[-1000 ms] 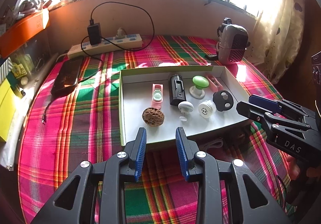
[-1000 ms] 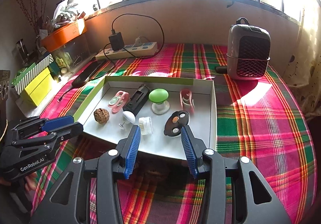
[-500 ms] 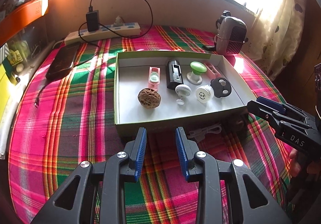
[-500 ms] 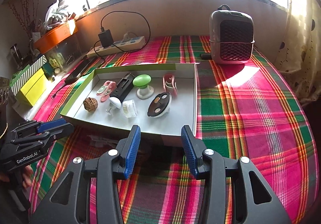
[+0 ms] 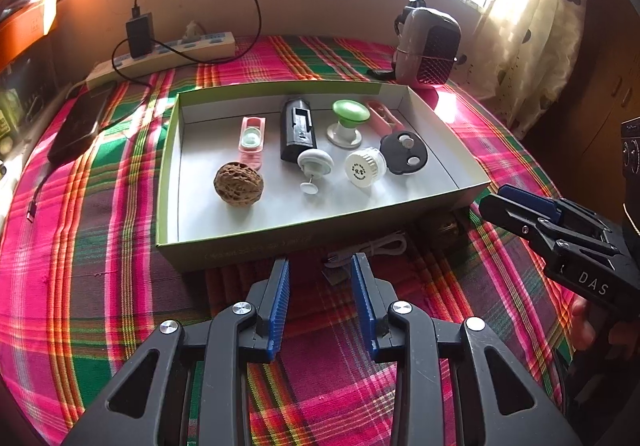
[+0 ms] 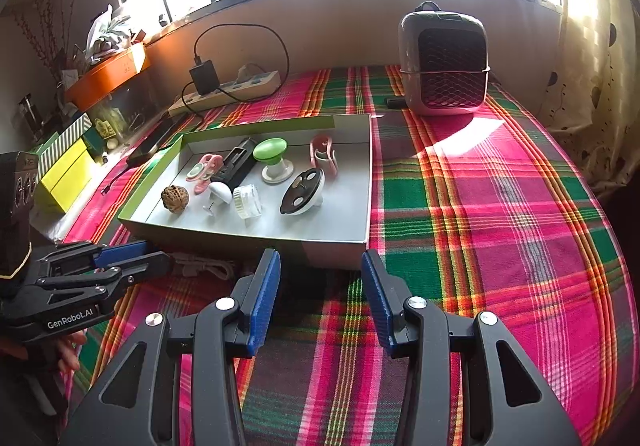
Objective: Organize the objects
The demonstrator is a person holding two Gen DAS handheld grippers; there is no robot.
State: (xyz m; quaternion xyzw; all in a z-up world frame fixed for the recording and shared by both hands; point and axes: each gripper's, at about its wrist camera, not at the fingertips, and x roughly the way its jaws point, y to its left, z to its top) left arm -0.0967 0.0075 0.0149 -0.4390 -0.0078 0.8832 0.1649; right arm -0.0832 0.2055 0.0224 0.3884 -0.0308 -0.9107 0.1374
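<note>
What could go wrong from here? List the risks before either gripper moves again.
1. The white cable lies on the cloth between the left gripper and the box; its loops could snag a finger.
2. A second walnut sits in shadow against the box's near wall, easy to miss or knock.
3. The right gripper hangs close to that wall; moving forward could shove the box.

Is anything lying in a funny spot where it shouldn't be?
Yes. A white cable and a second walnut lie on the cloth just outside the box, against its near wall, while the other small things sit inside.
</note>
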